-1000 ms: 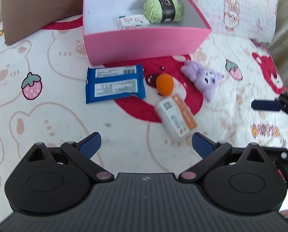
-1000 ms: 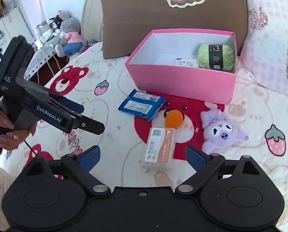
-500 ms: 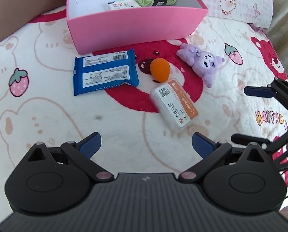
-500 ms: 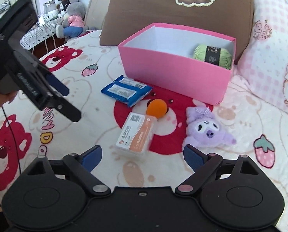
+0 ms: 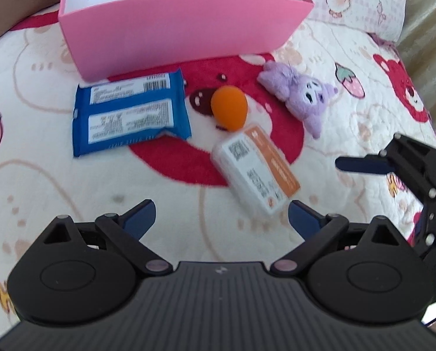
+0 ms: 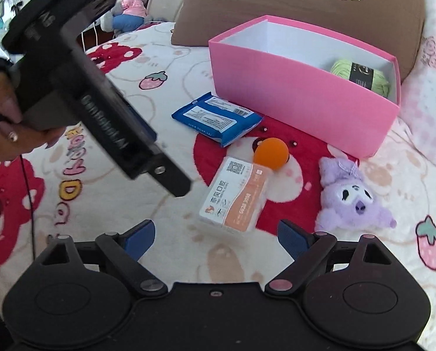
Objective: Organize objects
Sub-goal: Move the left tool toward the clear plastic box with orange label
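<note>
Bed w/ bear-print blanket (image 6: pixel 106 204) carries loose items by pink box (image 6: pixel 299 99). Orange-white box (image 6: pixel 234 194) lies just ahead of right gripper (image 6: pixel 215 234), long axis roughly along its fingers; fingers wide, empty. Left gripper (image 5: pixel 220 215) also spread, empty, box nearer its right finger.

Both tools, left tool (image 5: pixel 220 215) and right tool (image 6: pixel 215 235), stand wide, apparently holding nothing.

Your right gripper (image 6: pixel 215 232) hangs wide, nothing between its jaws, just short of the orange-and-white box (image 6: pixel 234 194) — orange ball (image 6: pixel 271 153) touching its far end, purple plush (image 6: pixel 349 197) alongside, pink box (image 6: pixel 302 99) beyond.
</note>
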Tool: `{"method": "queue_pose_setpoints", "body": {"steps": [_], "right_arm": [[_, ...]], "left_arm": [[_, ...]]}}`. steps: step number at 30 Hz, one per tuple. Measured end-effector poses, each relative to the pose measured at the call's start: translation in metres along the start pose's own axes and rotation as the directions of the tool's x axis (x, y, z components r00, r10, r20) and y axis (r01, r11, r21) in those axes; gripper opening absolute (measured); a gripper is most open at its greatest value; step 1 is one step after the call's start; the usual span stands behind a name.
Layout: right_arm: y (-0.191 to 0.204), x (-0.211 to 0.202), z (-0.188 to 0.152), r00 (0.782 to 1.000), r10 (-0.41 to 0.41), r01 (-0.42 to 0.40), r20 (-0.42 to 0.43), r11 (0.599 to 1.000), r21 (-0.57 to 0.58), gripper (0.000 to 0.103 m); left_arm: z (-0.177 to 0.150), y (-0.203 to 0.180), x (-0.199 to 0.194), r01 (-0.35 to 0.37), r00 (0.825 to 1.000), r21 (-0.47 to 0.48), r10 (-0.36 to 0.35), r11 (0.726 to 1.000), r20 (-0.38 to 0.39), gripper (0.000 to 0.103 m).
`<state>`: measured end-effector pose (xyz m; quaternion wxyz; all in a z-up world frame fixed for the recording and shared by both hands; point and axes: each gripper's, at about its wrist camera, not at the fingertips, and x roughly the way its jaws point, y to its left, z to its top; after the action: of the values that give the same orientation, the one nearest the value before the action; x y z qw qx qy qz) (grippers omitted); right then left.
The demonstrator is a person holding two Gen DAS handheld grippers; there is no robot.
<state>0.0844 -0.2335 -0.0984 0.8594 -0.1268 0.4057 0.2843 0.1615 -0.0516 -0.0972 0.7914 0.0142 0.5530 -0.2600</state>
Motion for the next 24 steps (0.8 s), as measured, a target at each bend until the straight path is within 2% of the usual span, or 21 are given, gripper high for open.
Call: {"method": "queue_pose_setpoints", "body": {"steps": [3,5,8,10,11,13,15,18,20,23,24], "right_arm": [[-0.001,0.009,0.003,0.999,-0.032,0.032,-0.005,0.999,0.029,0.084],[-0.003,0.014,0.005,1.0,-0.005,0.006,-0.022,0.998,0.059,0.082],[-0.003,0.02,0.004,1.0,0.009,-0.007,-0.027,0.998,0.064,0.08],[-0.001,0.024,0.002,1.0,-0.008,0.01,-0.027,0.998,0.061,0.066],[-0.001,0.027,0.002,0.999,-0.032,0.034,-0.028,0.997,0.076,0.065],[-0.003,0.029,0.001,0.996,-0.091,0.091,-0.012,0.986,0.143,0.066],[-0.003,0.029,0.001,0.996,-0.085,0.082,0.009,0.982,0.169,0.065],[0.005,0.031,0.0,0.997,-0.078,0.079,-0.007,0.989,0.129,0.065],[0.011,0.033,0.001,0.997,-0.079,0.08,-0.015,0.992,0.096,0.067],[0.018,0.037,0.0,0.991,-0.13,0.13,-0.017,0.99,0.045,0.072],[0.02,0.038,-0.002,0.987,-0.162,0.162,-0.008,0.987,0.014,0.077]], "left_arm": [[0.007,0.006,0.009,0.008,1.0,0.001,-0.008,1.0,0.008,0.094],[0.011,0.008,0.014,0.019,1.0,0.002,-0.019,1.0,0.008,0.091],[0.014,0.005,0.022,0.039,0.999,0.018,-0.039,0.999,0.005,0.08],[0.016,0.003,0.028,0.056,0.998,0.042,-0.056,0.998,-0.002,0.064],[0.017,0.002,0.03,0.06,0.998,0.049,-0.06,0.997,0.001,0.063],[0.02,0.001,0.032,0.067,0.998,0.068,-0.068,0.995,0.017,0.061],[0.022,0.001,0.033,0.067,0.997,0.071,-0.07,0.995,0.04,0.061],[0.026,0.008,0.039,0.059,0.997,0.028,-0.061,0.998,0.049,0.064],[0.028,0.012,0.04,0.092,0.995,-0.004,-0.092,0.996,0.048,0.061],[0.03,0.008,0.041,0.074,0.994,0.023,-0.076,0.997,0.08,0.06],[0.03,0.007,0.041,0.068,0.994,0.034,-0.071,0.997,0.086,0.057]]}}
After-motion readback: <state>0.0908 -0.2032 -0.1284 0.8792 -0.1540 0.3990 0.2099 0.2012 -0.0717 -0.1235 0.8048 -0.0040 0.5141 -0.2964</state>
